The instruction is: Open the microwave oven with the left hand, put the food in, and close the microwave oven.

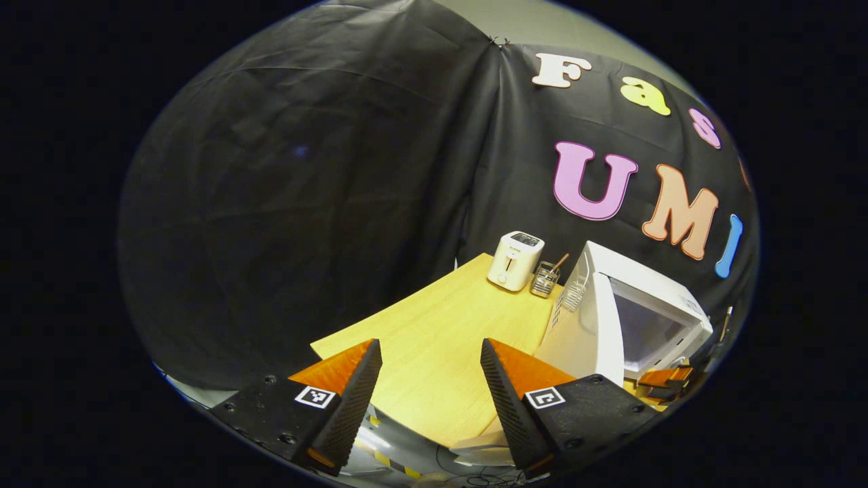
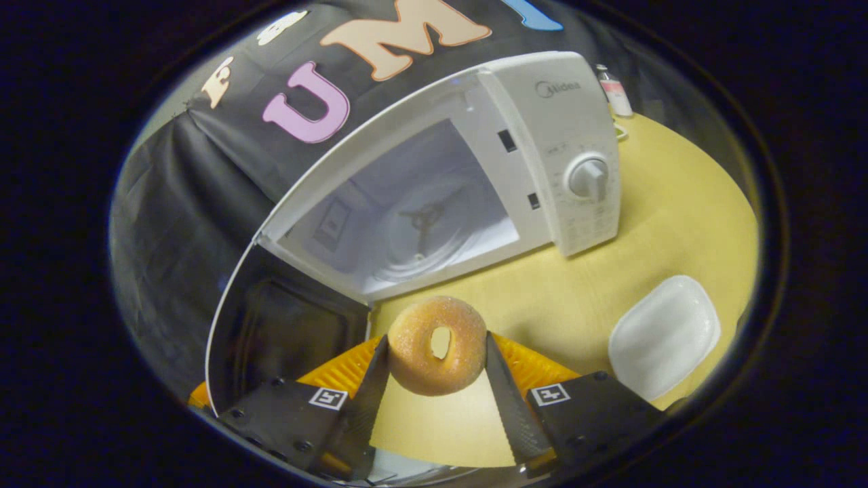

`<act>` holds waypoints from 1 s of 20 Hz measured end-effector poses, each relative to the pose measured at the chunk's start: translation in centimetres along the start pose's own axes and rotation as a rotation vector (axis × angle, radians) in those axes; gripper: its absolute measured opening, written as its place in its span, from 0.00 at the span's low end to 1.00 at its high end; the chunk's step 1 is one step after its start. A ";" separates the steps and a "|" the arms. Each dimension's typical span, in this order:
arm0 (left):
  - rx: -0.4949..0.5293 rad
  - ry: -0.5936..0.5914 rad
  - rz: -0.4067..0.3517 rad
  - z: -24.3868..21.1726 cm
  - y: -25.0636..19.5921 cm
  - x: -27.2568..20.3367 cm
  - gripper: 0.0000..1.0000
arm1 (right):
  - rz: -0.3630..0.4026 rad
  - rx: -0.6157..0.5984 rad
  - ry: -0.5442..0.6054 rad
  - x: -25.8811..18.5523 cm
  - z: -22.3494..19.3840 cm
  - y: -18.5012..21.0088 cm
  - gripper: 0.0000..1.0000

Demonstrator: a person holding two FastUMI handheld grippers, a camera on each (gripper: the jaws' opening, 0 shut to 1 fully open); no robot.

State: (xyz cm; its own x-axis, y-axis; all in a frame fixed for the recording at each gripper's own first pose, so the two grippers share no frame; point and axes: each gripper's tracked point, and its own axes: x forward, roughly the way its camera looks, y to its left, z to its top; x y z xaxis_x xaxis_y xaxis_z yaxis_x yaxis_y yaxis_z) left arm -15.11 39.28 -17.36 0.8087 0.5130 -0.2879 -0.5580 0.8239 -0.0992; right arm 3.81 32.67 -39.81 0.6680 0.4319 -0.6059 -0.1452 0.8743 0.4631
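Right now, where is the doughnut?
In the right gripper view the doughnut is clamped upright in the right gripper, above the table, just in front of the open microwave, with the white plate to its right.

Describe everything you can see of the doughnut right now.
The doughnut is a golden-brown ring with a sugary-looking crust and a small oval hole. It stands on edge, hole toward the camera, clamped at both sides by the right tool. It hangs above the table, just outside the open microwave.
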 end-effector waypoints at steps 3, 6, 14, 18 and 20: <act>-0.001 0.023 -0.009 -0.6 -0.1 0.1 0.87 | 0.054 0.038 -0.093 2.3 1.8 3.1 0.76; 0.001 0.040 -0.015 -0.9 -0.4 0.3 0.87 | 0.073 0.070 -0.174 4.8 3.6 5.1 0.75; 0.072 0.085 -0.038 -1.0 -1.6 0.1 0.87 | -0.026 0.156 -0.382 10.6 6.8 5.7 0.82; 0.069 0.095 -0.042 -1.2 -2.0 0.1 0.87 | -0.105 0.195 -0.447 13.3 8.8 3.9 0.76; 0.064 0.105 -0.040 -1.4 -1.9 0.2 0.87 | -0.150 0.200 -0.463 14.4 9.5 2.5 0.76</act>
State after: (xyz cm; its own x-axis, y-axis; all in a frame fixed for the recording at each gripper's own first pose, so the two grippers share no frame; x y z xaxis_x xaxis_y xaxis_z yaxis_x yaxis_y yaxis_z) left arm -14.10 37.46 -18.58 0.8043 0.4541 -0.3833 -0.5099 0.8586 -0.0527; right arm 20.04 38.96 -41.24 0.9299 0.1228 -0.3466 0.0887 0.8398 0.5355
